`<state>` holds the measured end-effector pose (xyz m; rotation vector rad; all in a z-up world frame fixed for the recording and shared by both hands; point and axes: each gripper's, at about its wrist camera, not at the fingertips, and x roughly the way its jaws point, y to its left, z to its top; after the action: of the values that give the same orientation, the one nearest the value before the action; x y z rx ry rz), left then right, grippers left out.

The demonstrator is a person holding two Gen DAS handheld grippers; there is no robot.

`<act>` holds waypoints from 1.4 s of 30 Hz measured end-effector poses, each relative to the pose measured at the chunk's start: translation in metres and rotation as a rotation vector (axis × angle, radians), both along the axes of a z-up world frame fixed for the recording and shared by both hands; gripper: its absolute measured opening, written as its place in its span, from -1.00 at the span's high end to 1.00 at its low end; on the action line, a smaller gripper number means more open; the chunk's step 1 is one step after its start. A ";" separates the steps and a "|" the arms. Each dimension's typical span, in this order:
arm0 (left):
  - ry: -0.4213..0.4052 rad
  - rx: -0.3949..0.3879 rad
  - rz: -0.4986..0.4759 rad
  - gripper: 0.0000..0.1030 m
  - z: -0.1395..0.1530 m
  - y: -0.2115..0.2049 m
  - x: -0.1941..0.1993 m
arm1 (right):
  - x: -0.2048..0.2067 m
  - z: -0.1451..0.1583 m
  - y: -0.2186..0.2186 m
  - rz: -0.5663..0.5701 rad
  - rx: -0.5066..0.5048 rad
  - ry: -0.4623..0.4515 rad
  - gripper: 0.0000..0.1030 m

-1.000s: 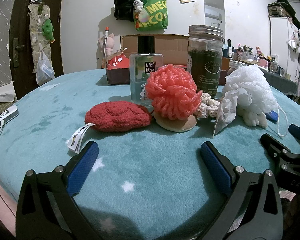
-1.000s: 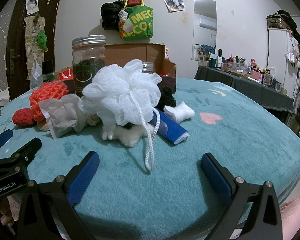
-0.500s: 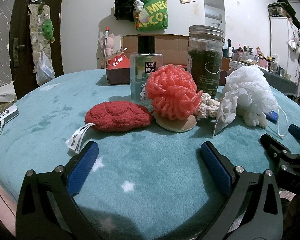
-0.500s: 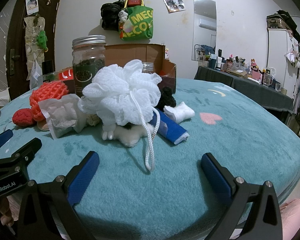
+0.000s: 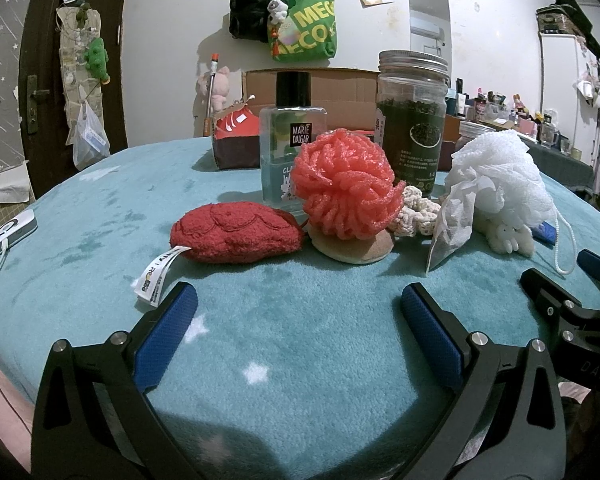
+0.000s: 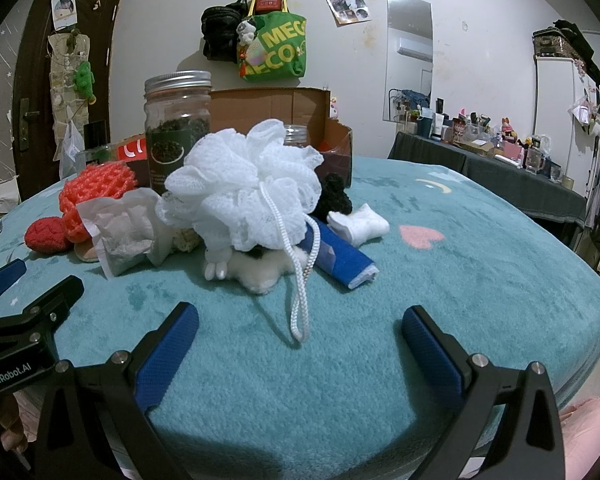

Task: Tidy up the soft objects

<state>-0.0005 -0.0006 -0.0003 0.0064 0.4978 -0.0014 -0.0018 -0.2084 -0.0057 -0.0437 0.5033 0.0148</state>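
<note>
1. Left wrist view: a fuzzy dark-red pad point(image 5: 236, 234) with a white sewn tag lies on the teal plush surface point(image 5: 300, 344), just left of a coral mesh bath pouf point(image 5: 346, 184) that sits on a tan round pad point(image 5: 354, 246).
2. A white mesh pouf point(image 5: 500, 176) rests farther right, with a cream crocheted piece point(image 5: 418, 216) between the two poufs and a crumpled white sachet point(image 5: 454, 220) leaning in front.
3. Behind stand a clear bottle point(image 5: 290, 156) reading "MARIE DALGAR" and a metal-lidded glass jar point(image 5: 412, 120) of dark leaves; a green bag point(image 5: 304, 26) on the wall shows "MEG" and "ECO".
4. The left gripper point(image 5: 300, 308) has its jaws spread wide, holding and touching nothing.
5. Right wrist view: the white mesh pouf point(image 6: 244, 184) sits on a cream plush toy point(image 6: 256, 270), its cord trailing forward; a folded blue cloth point(image 6: 344, 258), a white sock point(image 6: 358, 224) and a black knit piece point(image 6: 334, 196) lie to the right.
6. "GenRobot.AI" is printed on the other gripper at the left edge.
7. The right gripper point(image 6: 300, 318) has its jaws wide apart and empty, the cord's loop lying between the tips.
</note>
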 end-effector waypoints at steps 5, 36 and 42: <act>0.000 0.000 0.000 -1.00 0.000 0.000 0.000 | 0.000 0.000 0.000 0.000 0.001 -0.001 -1.00; -0.073 0.017 -0.098 -1.00 0.061 -0.003 0.005 | 0.013 0.058 -0.011 0.085 0.058 -0.098 -1.00; -0.059 0.013 -0.147 -1.00 0.079 -0.004 0.031 | 0.043 0.066 -0.010 0.154 0.087 -0.060 -1.00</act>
<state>0.0305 -0.0041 0.0787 0.0555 0.4374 -0.1412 0.0417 -0.2181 0.0605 0.0024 0.4384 0.1856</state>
